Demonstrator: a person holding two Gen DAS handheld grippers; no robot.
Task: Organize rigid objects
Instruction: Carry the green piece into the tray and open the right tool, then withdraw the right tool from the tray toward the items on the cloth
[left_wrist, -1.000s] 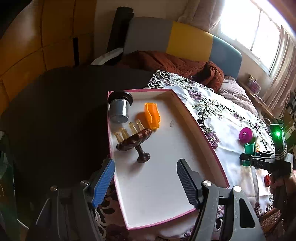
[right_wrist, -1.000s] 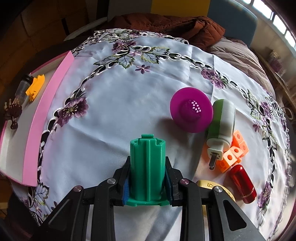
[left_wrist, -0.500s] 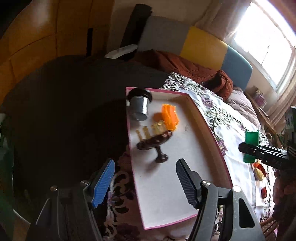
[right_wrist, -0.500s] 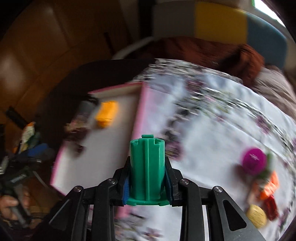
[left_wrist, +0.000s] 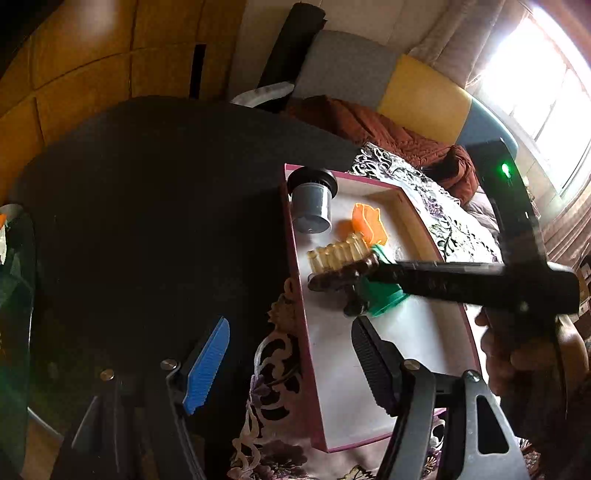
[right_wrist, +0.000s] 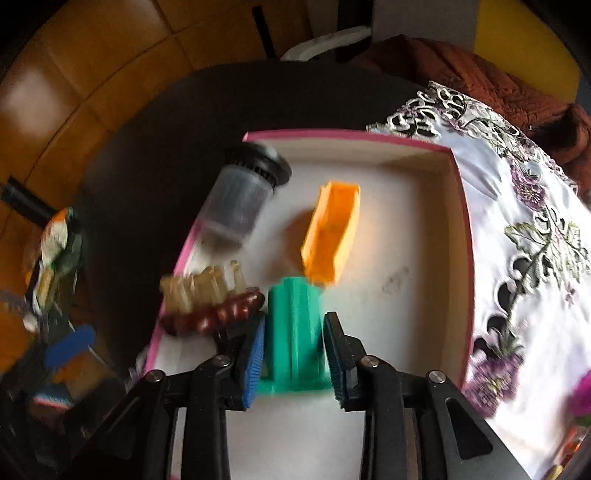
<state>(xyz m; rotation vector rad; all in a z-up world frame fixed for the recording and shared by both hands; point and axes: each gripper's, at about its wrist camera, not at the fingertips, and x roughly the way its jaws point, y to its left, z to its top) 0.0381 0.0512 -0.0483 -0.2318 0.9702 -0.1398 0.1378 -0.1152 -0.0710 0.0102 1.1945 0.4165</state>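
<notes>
**Green piece between parting jaws over the pink tray**

Jaws of our right gripper (right_wrist: 293, 356) are opening, and the green ribbed piece (right_wrist: 295, 332) stands upright between them on the tray floor; a small gap shows on each side, so the pads no longer press it. Our left gripper (left_wrist: 291, 365) is spread wide with nothing between its fingers, above the near left edge of the tray.

From large to small, seen by the right wrist camera: the pink-rimmed tray (right_wrist: 463, 229) lies partly on the flowered tablecloth (right_wrist: 535, 221). Inside it, at 11 o'clock from the green piece, a grey jar with a black cap (right_wrist: 240, 199) lies tilted. At 12 o'clock, just beside the piece, is an orange block (right_wrist: 332, 236). At 9 o'clock lies a dark brown stand with pale pegs (right_wrist: 210, 306), touching our left finger.
</notes>
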